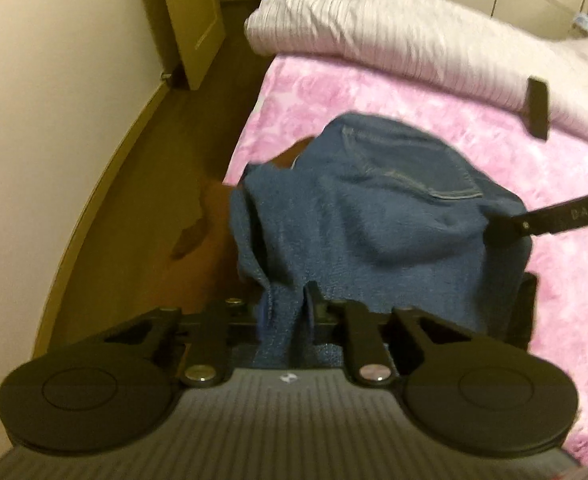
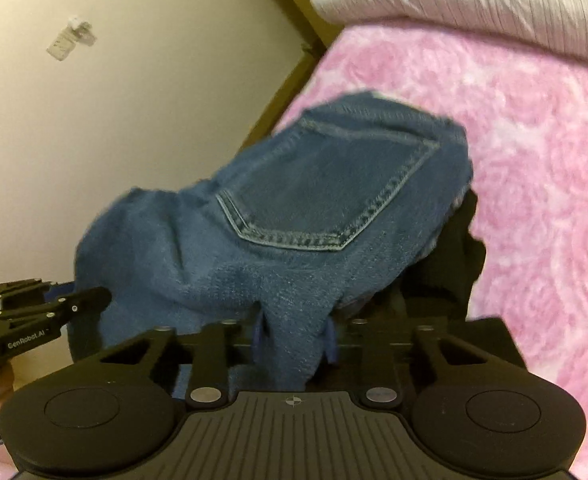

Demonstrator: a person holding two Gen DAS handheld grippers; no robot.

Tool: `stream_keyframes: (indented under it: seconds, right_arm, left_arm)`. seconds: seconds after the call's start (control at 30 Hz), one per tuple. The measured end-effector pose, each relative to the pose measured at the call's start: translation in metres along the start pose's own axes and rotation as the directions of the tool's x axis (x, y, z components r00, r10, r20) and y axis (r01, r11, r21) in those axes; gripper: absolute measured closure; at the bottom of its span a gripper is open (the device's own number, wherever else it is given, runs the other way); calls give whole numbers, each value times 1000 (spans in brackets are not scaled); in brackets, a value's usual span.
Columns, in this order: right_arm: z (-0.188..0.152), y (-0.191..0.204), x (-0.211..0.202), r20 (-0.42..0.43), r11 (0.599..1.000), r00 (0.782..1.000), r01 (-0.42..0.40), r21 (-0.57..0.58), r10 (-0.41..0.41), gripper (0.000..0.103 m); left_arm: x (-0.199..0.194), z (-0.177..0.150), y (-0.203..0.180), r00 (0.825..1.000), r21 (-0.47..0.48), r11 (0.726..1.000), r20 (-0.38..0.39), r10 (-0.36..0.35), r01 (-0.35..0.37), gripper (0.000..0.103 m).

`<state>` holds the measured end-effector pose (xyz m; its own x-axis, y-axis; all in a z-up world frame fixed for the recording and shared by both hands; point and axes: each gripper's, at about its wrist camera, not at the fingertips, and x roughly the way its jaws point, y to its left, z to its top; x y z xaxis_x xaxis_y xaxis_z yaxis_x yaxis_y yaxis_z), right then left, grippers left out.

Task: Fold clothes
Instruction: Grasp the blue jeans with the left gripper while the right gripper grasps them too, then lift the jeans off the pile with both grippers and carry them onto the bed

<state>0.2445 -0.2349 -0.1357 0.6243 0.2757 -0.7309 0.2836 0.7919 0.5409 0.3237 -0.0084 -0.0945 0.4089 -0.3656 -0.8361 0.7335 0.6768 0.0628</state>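
A pair of blue jeans (image 1: 373, 216) hangs bunched between my two grippers above the pink bed; a back pocket (image 2: 329, 188) faces the right wrist camera. My left gripper (image 1: 286, 312) is shut on a fold of the denim close to the camera. My right gripper (image 2: 294, 328) is shut on another fold of the same jeans (image 2: 254, 240). The right gripper also shows at the right edge of the left wrist view (image 1: 509, 228), and the left gripper shows at the left edge of the right wrist view (image 2: 82, 300). The fingertips are buried in cloth.
A pink floral bedspread (image 1: 433, 120) covers the bed, with a folded white ribbed duvet (image 1: 393, 28) at its far side. Brown wooden floor (image 1: 142, 220), a cream wall (image 1: 54, 80) and a door (image 1: 194, 20) lie to the left. A dark garment (image 2: 453, 264) lies under the jeans.
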Motion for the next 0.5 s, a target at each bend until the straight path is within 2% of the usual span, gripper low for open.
stream_keyframes:
  seconds: [0.2, 0.37, 0.5]
  right_arm:
    - [24, 25, -60, 134, 996, 987, -84, -32, 88, 84]
    - [30, 32, -139, 287, 990, 948, -139, -23, 139, 84]
    - [12, 26, -211, 394, 992, 912, -127, 8, 114, 85]
  left_arm:
    - [-51, 26, -18, 988, 75, 997, 150, -33, 22, 92]
    - [-96, 61, -52, 956, 165, 985, 275, -102, 58, 92]
    - [-122, 86, -106, 924, 262, 957, 320, -207, 123, 92]
